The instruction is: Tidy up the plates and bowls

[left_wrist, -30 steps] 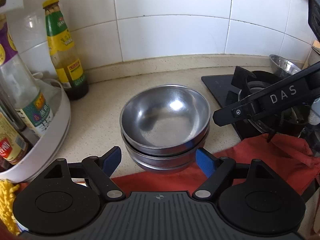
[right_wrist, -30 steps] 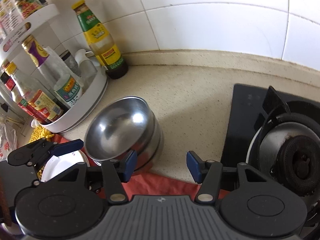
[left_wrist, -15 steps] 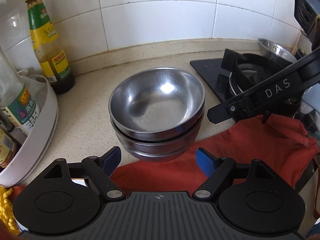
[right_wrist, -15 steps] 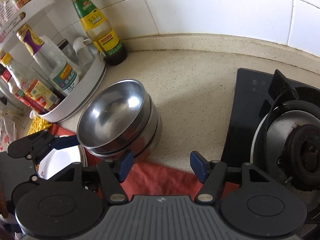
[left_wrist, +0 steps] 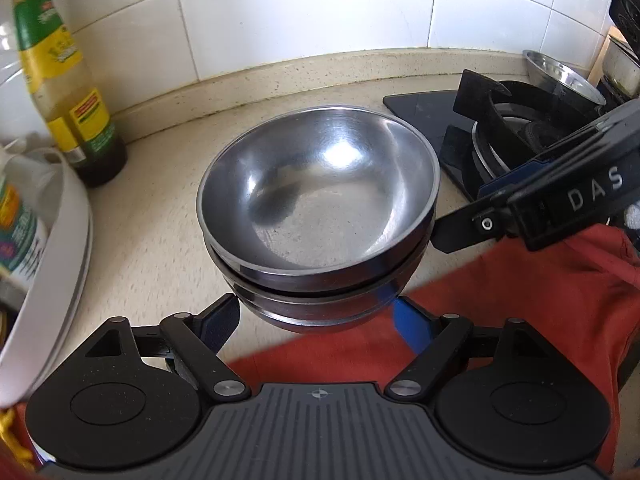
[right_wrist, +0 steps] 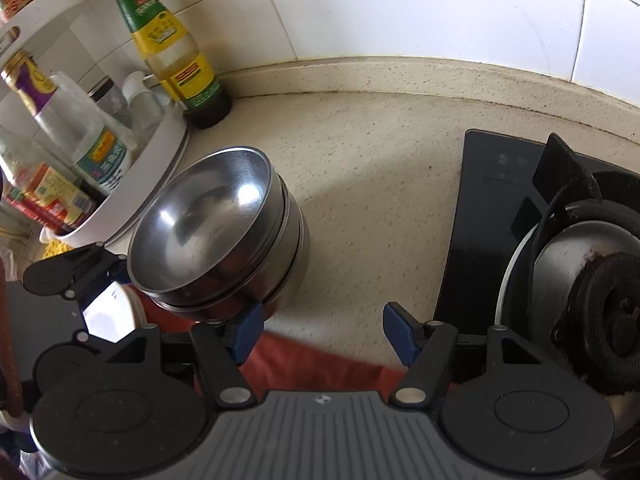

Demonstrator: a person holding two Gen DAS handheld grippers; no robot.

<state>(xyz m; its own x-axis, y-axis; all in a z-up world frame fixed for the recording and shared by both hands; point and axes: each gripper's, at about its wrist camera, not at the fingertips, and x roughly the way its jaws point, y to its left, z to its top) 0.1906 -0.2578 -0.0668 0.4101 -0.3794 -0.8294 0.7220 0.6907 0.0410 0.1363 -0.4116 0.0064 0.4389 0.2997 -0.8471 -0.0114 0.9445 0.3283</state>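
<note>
Left gripper [left_wrist: 316,320] gaping wide, empty, nearing the stacked steel bowls [left_wrist: 318,196]; right gripper [right_wrist: 322,330] has just been opening, also empty. Stack's looking stiff, slick, likely light: pinch the rim.

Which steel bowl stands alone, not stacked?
The small shiny steel bowl beyond the black gas hob, far right; the other round steel bowls sit nested mid-counter.

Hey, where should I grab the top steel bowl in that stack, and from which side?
Grip the rim of the top steel bowl, one pad inside and one outside, coming down from the near edge by the red cloth. Its rim sits proud of the nested bowls; the curved wall below is hidden.
</note>
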